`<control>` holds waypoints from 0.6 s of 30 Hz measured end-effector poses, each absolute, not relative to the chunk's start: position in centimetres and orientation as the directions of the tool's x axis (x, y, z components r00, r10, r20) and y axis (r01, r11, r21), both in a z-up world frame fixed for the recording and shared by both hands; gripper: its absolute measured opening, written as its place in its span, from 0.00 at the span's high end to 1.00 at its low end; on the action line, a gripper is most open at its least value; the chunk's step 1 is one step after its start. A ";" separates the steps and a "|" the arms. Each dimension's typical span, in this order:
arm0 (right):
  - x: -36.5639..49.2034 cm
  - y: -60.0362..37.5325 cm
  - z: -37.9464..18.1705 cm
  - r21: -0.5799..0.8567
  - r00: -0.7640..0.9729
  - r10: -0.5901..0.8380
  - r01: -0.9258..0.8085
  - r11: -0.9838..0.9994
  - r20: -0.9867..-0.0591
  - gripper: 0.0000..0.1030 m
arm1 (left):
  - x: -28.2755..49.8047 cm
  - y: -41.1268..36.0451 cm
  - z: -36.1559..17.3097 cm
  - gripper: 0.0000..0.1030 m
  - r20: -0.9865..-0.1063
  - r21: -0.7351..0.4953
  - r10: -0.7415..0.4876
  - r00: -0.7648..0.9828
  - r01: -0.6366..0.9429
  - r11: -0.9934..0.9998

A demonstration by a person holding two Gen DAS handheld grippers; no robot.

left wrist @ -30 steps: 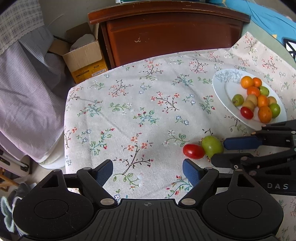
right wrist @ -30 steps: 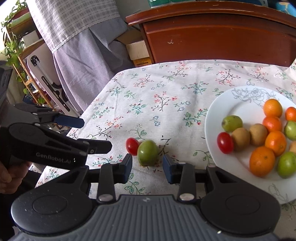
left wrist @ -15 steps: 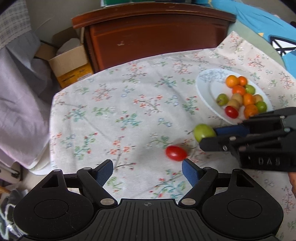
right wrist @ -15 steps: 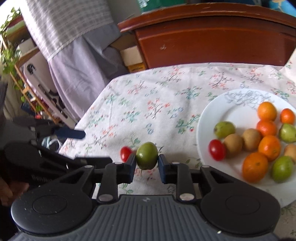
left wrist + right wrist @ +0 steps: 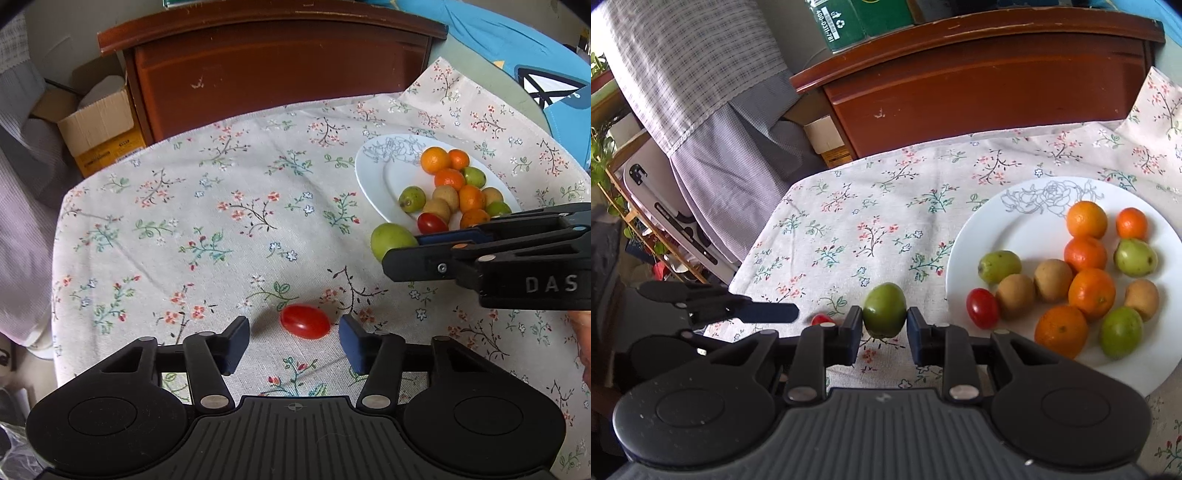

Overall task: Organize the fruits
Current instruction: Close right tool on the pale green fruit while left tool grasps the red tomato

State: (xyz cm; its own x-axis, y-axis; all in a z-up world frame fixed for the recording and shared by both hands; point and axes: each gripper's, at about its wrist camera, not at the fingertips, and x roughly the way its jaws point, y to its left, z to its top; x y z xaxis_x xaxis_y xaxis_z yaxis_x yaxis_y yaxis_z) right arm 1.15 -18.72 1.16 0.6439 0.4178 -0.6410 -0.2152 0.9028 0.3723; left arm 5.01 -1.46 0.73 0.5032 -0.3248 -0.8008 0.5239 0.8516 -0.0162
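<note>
Our right gripper [image 5: 884, 325] pinches the green fruit [image 5: 884, 309] for the plate [image 5: 982, 229] — our left gripper [image 5: 293, 338] is closing astride the tomato [image 5: 305, 321], pads not yet touching.

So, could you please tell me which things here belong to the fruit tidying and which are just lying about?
Belong to the job:
- green fruit, clamped in the right gripper
- red tomato, between the closing left gripper
- white plate of fruit

Just lying about:
- cardboard box
- wooden cabinet
- checked cloth
</note>
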 end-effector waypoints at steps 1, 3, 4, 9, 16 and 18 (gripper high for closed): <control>1.1 -18.7 1.2 0.373 0.645 0.417 -0.214 0.903 -0.641 0.75 | 5.0 -1.5 0.6 0.56 -0.801 -0.017 -0.327 0.501 0.527 0.850; 1.1 -18.8 1.2 0.374 0.644 0.418 -0.213 0.903 -0.641 0.75 | 5.0 -1.7 0.5 0.58 -0.801 -0.020 -0.336 0.496 0.538 0.842; 1.1 -18.8 1.2 0.374 0.644 0.417 -0.212 0.903 -0.642 0.75 | 4.9 -1.8 0.5 0.60 -0.799 -0.015 -0.338 0.498 0.545 0.838; 1.0 -18.7 1.2 0.376 0.642 0.419 -0.212 0.902 -0.643 0.75 | 5.0 -2.1 0.6 0.69 -0.796 -0.018 -0.346 0.497 0.552 0.833; 1.0 -18.6 0.9 0.378 0.636 0.420 -0.210 0.902 -0.648 0.75 | 4.9 -2.1 0.6 0.74 -0.790 -0.020 -0.351 0.503 0.550 0.835; 0.9 -18.6 0.8 0.379 0.634 0.421 -0.210 0.901 -0.649 0.75 | 4.9 -2.2 0.7 0.74 -0.786 -0.019 -0.349 0.510 0.545 0.838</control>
State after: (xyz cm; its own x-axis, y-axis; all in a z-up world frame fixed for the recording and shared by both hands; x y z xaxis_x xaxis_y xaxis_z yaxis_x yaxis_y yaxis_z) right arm 0.94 -18.56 0.85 0.6342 0.4208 -0.6486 -0.2100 0.9011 0.3794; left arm 4.86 -2.15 0.68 0.5097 -0.3492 -0.7863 0.5452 0.8381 -0.0189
